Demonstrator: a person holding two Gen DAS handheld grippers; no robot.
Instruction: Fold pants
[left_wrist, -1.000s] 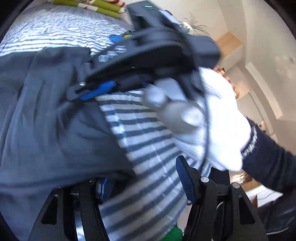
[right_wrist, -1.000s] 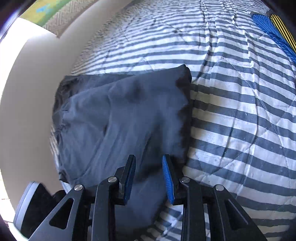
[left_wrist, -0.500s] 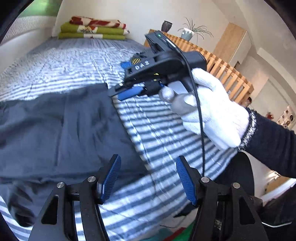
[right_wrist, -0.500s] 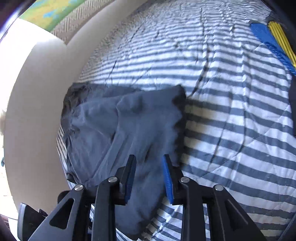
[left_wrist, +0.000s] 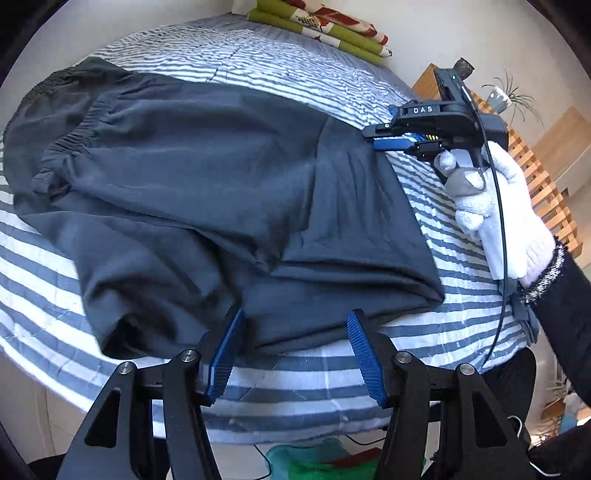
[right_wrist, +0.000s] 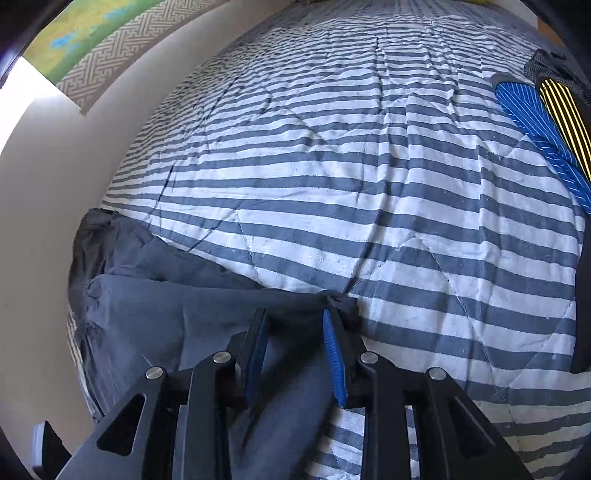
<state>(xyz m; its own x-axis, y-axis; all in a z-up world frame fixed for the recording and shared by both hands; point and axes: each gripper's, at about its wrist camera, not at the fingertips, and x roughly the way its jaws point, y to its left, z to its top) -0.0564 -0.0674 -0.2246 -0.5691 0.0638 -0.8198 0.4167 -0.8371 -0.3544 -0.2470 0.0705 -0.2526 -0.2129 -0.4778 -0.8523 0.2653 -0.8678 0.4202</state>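
The dark grey pants (left_wrist: 221, 184) lie folded over on the striped bed cover (left_wrist: 332, 387). My left gripper (left_wrist: 295, 332) hovers at their near folded edge, its jaws closing but still wide, and the pads do not press the cloth. In the left wrist view a white-gloved hand (left_wrist: 498, 206) holds my right gripper (left_wrist: 380, 136) at the pants' far right corner. In the right wrist view my right gripper (right_wrist: 295, 325) stands partly open over the pants (right_wrist: 166, 314), with cloth lying under the gap. The corner is bunched against the right fingertip (right_wrist: 332, 332).
Folded green and red bedding (left_wrist: 325, 29) lies at the head of the bed. A slatted wooden rail (left_wrist: 546, 192) and a potted plant (left_wrist: 502, 98) stand to the right. A blue and yellow striped item (right_wrist: 535, 125) lies on the cover (right_wrist: 332, 166). A pale wall (right_wrist: 55, 221) borders the left.
My left gripper has pulled back from close over the cloth, so the whole folded pants now show. My right gripper has moved forward across the pants to their far corner.
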